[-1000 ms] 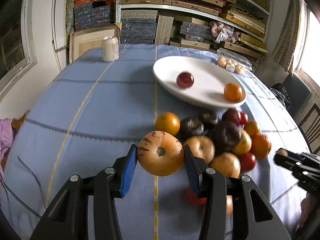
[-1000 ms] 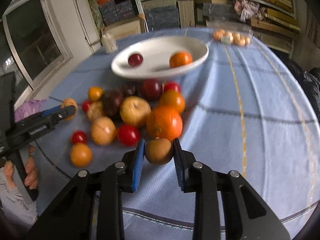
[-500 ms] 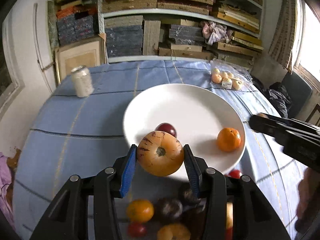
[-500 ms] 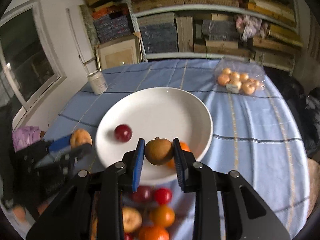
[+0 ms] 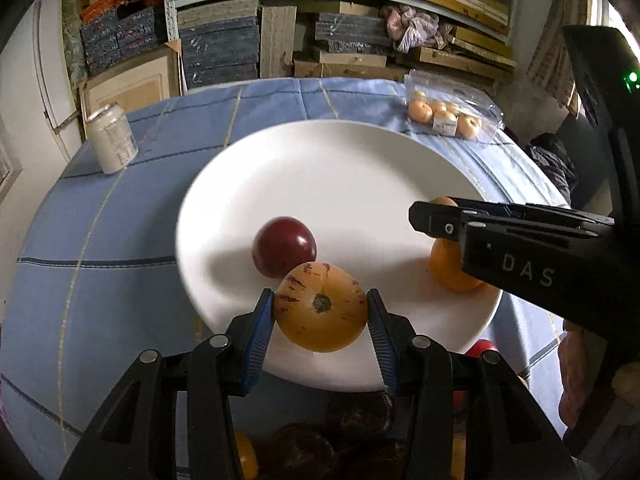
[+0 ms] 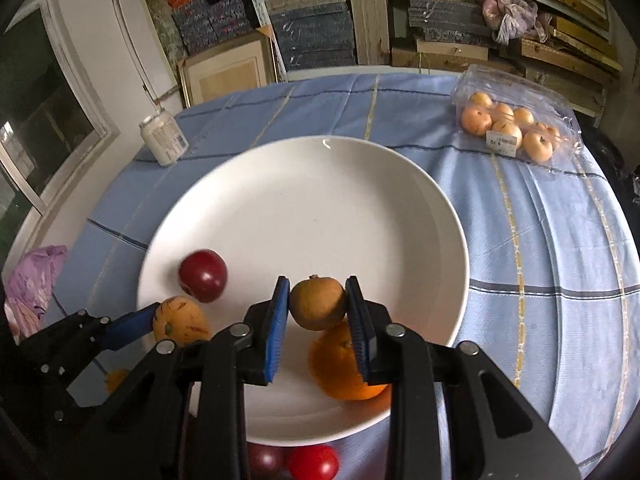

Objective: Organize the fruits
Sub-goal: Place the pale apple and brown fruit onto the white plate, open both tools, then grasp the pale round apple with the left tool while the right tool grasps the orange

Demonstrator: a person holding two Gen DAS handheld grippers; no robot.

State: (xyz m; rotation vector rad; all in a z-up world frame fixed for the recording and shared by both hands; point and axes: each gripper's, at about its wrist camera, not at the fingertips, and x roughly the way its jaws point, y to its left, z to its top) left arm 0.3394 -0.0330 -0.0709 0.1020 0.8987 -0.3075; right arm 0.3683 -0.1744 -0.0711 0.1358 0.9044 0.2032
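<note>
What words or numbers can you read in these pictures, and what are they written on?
"DAS": white letters on the side of the right gripper, seen from the left wrist.
Price sticker on the bag of small fruits: too small to read.
Label on the white jar: print too blurred to read.

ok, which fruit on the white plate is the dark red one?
The dark red fruit, loose on the plate's left side. The orange lies right; the other two fruits are in the grippers.
</note>
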